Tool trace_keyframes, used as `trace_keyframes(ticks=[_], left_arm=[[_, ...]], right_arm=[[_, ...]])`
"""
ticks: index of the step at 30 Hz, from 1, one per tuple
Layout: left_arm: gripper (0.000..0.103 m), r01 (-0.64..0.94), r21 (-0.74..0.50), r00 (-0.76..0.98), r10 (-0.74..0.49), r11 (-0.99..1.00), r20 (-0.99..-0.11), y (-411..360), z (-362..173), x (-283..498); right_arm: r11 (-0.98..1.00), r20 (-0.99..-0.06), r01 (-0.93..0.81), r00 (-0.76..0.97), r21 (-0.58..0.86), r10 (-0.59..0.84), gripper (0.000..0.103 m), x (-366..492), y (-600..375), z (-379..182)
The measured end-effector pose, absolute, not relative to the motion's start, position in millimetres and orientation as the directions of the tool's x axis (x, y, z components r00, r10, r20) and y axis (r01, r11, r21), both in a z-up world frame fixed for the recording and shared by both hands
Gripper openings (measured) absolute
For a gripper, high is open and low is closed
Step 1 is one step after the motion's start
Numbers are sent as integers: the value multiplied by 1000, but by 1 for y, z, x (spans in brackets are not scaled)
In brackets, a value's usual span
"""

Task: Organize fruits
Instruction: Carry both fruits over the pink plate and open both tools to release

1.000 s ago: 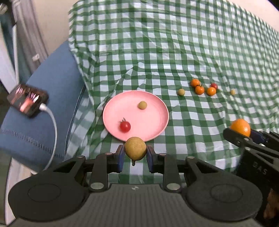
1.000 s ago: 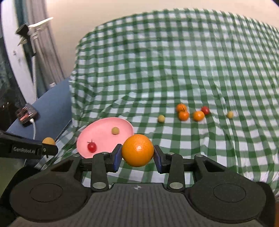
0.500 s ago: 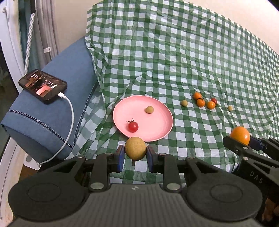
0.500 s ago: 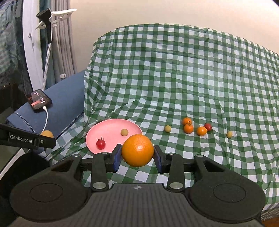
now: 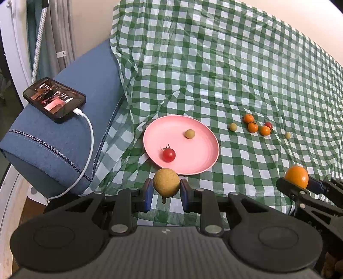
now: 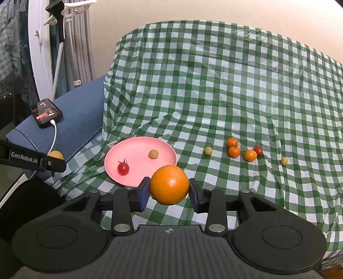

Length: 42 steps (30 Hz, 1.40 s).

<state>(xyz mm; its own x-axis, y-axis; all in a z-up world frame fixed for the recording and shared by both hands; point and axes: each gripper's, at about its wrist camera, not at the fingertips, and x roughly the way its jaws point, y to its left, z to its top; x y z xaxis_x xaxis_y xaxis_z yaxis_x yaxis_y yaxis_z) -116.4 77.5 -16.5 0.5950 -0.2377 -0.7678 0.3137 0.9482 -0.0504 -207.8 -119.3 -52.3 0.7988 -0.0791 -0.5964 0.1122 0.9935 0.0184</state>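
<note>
Cream wall (image 6: 214,10), blue sofa arm (image 5: 64,133) w/ charging phone (image 5: 54,97), grey curtains (image 6: 79,43) at left.

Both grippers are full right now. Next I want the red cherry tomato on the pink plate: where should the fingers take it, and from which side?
Grip the red cherry tomato across its round middle, coming straight down from above. Its green stem points up and toward the plate's far-left side, so set the fingers either side of the body, below the stem. The pink plate has a low rim, and the yellowish fruit lies apart, so it leaves room.
</note>
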Motion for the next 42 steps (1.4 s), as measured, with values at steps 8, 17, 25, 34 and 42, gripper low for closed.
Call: trace_keyframes(ticks=[8, 17, 25, 34, 42], left_arm=[[29, 296, -57, 589, -229, 954, -775, 73, -22, -93], [29, 294, -56, 569, -222, 954, -792, 55, -34, -51], [29, 314, -20, 527, -192, 949, -828, 25, -64, -3], [29, 329, 29, 484, -142, 944, -864, 0, -106, 45], [62, 368, 76, 507, -132, 927, -852, -12, -119, 64]], right_arm=[[994, -600, 108, 795, -4, -89, 40, -191, -122, -57], [999, -624, 51, 781, 10, -33, 40, -146, -117, -74], [999, -682, 40, 731, 28, -10, 40, -89, -122, -111], [999, -735, -1, 678, 41, 31, 40, -42, -120, -149], [1000, -737, -18, 675, 25, 31, 50, -17, -117, -161]])
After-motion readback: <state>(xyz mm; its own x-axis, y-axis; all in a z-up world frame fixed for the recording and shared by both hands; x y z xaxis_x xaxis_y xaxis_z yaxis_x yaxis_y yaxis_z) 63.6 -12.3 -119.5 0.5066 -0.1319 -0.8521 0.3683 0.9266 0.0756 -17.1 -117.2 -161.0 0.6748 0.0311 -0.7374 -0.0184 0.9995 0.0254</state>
